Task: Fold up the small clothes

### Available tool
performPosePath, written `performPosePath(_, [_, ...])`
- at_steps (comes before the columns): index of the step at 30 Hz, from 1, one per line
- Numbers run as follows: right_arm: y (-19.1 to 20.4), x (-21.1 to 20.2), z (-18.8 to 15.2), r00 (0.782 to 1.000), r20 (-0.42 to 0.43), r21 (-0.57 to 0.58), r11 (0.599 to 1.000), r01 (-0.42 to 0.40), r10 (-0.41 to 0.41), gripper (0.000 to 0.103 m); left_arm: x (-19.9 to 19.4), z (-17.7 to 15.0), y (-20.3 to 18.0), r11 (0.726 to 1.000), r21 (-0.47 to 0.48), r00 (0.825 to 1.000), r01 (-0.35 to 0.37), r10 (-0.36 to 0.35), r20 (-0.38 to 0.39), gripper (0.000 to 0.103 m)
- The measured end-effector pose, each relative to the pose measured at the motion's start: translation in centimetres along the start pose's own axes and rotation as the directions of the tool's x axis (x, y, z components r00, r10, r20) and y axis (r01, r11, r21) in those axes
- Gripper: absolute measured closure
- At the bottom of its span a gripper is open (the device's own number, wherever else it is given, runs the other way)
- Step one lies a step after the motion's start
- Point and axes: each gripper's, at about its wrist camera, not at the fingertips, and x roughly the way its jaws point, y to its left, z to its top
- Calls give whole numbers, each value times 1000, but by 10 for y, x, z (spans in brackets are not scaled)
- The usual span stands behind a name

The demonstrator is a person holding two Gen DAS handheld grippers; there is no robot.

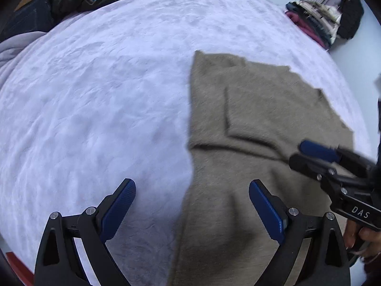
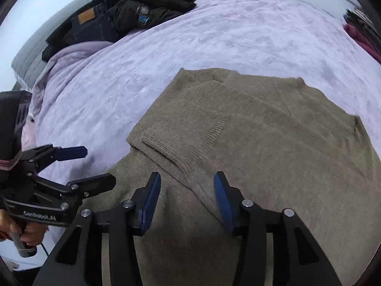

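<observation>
From the left wrist, the left gripper (image 1: 192, 201) hangs spread over the left edge of the taupe sweater (image 1: 262, 124) on the lilac bedspread (image 1: 95, 95); closing there may catch bedding too. From the right wrist, the right gripper (image 2: 187, 190) hangs spread above the sweater's folded-in sleeve (image 2: 188, 131), so pinching one layer could drag that fold open.

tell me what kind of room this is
Most likely a bedroom: a taupe sweater lies on a bed's lavender bedspread, dark clothes are piled near the headboard, and more garments are stacked by the wall.
</observation>
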Motion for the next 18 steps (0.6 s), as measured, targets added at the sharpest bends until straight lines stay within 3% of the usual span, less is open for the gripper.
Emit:
performPosePath(3, [-37,-35,-26,999,33,199,980,-23,17,52,1,23,-11,993,7,993,116,-116,8,6])
performPosePath(5, [-66,-55,-47,999,52,328,944,-28,12,52,8,41,-20,983,14,983,183,-183,-9,6])
performPosePath(7, [-96,-75,-74,997,80,457,889,-38,1,52,19,55,-27,979,24,979,203,-203,-12,6])
performPosePath(8, [-115,-86,-91,995,100,537,842,-54,0,52,27,61,-30,978,29,978,206,-205,-27,6])
performPosePath(9, [-134,-96,-110,993,122,618,783,-75,-1,52,34,63,-33,977,29,977,210,-209,-46,15])
performPosePath(10, [-148,-105,-125,990,139,669,738,-91,-4,52,41,67,-35,974,29,973,223,-220,-72,31])
performPosePath(11, [-165,-113,-145,986,167,735,668,-120,-7,52,48,67,-37,973,27,968,231,-227,-105,36])
performPosePath(15, [-209,-132,-207,963,267,873,431,-227,-34,52,53,63,-46,973,67,967,223,-212,-140,41])
performPosePath(16, [-216,-133,-216,957,286,887,390,-248,-43,52,54,62,-48,971,76,966,227,-214,-147,56])
performPosePath(18, [-227,-129,-226,940,337,894,328,-304,-47,52,58,63,-50,969,80,961,234,-218,-172,67])
